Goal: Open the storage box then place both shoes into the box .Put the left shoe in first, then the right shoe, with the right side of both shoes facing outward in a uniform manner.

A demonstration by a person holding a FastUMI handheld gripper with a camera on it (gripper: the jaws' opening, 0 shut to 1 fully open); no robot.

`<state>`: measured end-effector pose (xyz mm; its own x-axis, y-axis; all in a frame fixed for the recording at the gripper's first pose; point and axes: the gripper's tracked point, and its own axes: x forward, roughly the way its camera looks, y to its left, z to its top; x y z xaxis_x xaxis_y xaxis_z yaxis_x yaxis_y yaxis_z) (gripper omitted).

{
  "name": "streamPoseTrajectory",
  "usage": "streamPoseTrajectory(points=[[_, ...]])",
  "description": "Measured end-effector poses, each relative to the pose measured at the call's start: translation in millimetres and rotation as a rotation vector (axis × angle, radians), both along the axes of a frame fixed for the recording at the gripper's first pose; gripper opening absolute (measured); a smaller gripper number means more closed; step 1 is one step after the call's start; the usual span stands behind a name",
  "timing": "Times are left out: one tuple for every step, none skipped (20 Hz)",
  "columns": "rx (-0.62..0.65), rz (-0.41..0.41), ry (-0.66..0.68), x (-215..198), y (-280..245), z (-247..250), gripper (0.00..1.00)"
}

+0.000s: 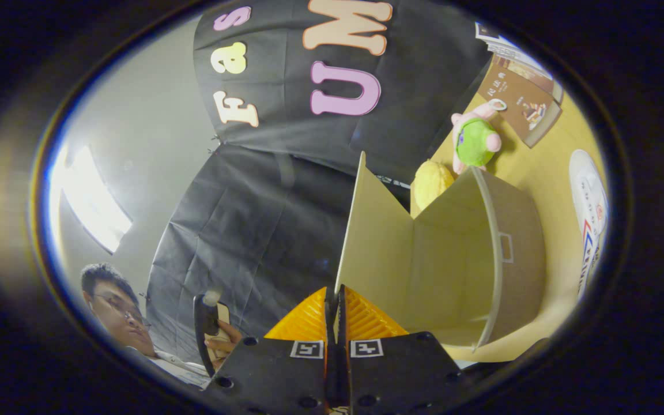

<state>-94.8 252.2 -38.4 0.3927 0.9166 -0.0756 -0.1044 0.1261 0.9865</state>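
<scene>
Between the tips of the hand-held gripper (335,305) is the matt, smooth cardboard lid (375,230) of the storage box (482,259). Beyond it, soft plush toys (475,141) lie on a smooth table (545,173), near a glossy shoe (590,213).

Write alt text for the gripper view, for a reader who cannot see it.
The claw is shut on the raised lid flap of an open cardboard storage box on a yellow table. Beyond the box lie a white shoe, two plush toys and a book.
</scene>
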Motion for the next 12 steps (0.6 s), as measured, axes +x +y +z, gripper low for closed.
streamPoseTrajectory(points=[[-0.001, 0.017, -0.011, 2, 9, 5, 0.03], [-0.002, 0.032, -0.021, 4, 19, 11, 0.03], [-0.001, 0.049, -0.030, 5, 28, 17, 0.03], [-0.004, 0.064, -0.038, 6, 36, 21, 0.03], [-0.007, 0.079, -0.048, 9, 45, 25, 0.03], [-0.009, 0.091, -0.054, 11, 55, 28, 0.03], [-0.011, 0.101, -0.059, 13, 64, 30, 0.03], [-0.014, 0.114, -0.065, 14, 74, 30, 0.03], [-0.014, 0.122, -0.070, 15, 85, 32, 0.03], [-0.017, 0.134, -0.073, 16, 96, 33, 0.03], [-0.021, 0.147, -0.081, 16, 108, 33, 0.03], [-0.024, 0.158, -0.090, 19, 117, 34, 0.03]])
